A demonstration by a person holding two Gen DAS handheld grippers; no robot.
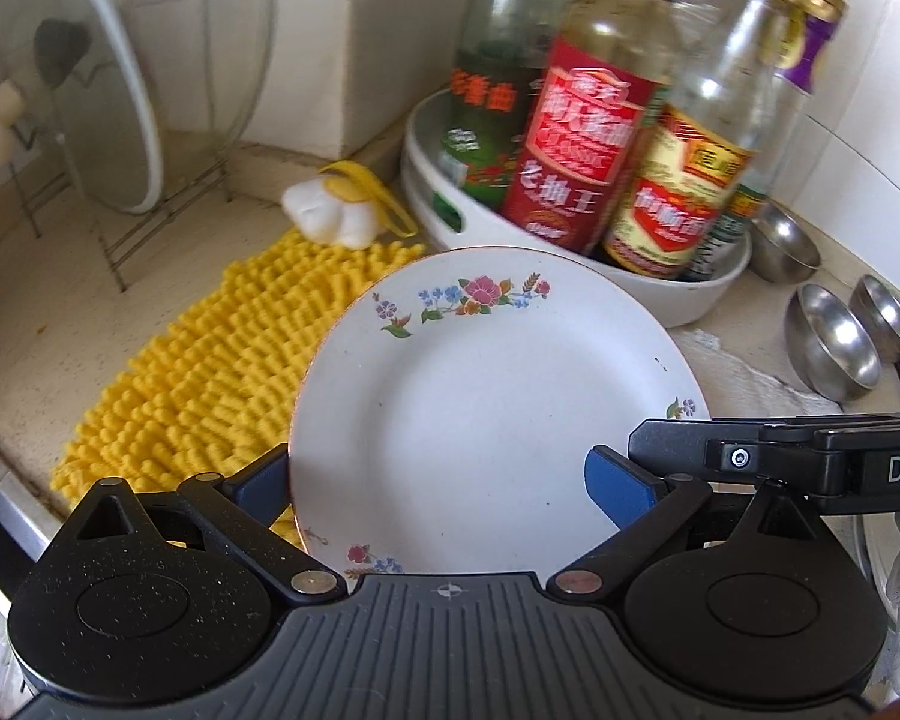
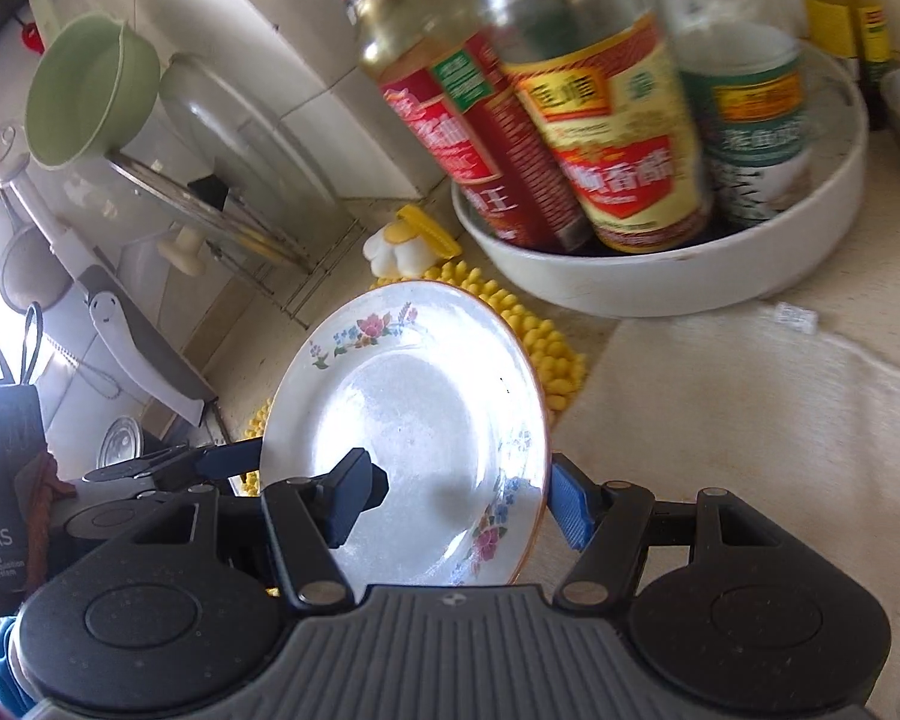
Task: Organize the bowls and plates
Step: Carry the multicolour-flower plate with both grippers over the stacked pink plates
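Note:
A white plate (image 1: 480,408) with flower prints and a thin brown rim hangs tilted above a yellow chenille mat (image 1: 210,360). My right gripper (image 2: 462,504) is shut on the plate (image 2: 426,396) at its right rim, one pad on the inner face and the other under the rim. In the left wrist view its upper finger (image 1: 678,450) comes in from the right over that rim. My left gripper (image 1: 444,486) is open wide around the plate's near part. Its left pad sits behind the plate's edge and its right pad in front.
A white round tray (image 1: 660,294) of sauce bottles stands close behind the plate. Small steel bowls (image 1: 834,348) sit to the right on the counter. A glass lid (image 1: 90,90) leans in a wire rack at the back left. A white flower-shaped scrubber (image 1: 330,210) lies on the mat.

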